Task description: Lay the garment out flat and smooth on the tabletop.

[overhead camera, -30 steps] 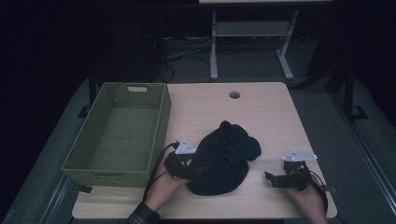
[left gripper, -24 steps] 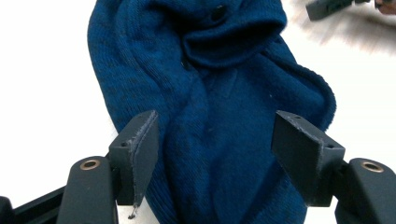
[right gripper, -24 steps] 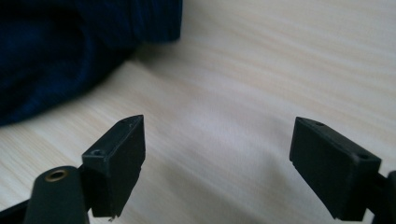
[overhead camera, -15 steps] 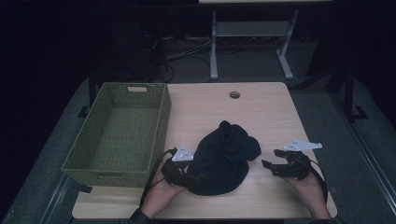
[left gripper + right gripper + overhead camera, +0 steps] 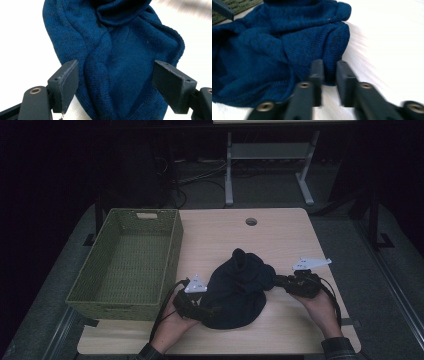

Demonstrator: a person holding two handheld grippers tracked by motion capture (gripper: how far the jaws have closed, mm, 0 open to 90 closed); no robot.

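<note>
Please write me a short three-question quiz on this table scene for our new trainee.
1. True or false: the green basket already holds the blue knit garment.
2. Which gripper pinches a fold of the garment: A) left gripper, B) right gripper?
3. How do the left gripper's jaws stand relative to the garment?

Key
1. False: the garment lies on the table, beside the basket.
2. B: its jaws have just closed on a fold at the garment's edge.
3. Wide apart on either side of the cloth, with the pads not pressing it.
</note>
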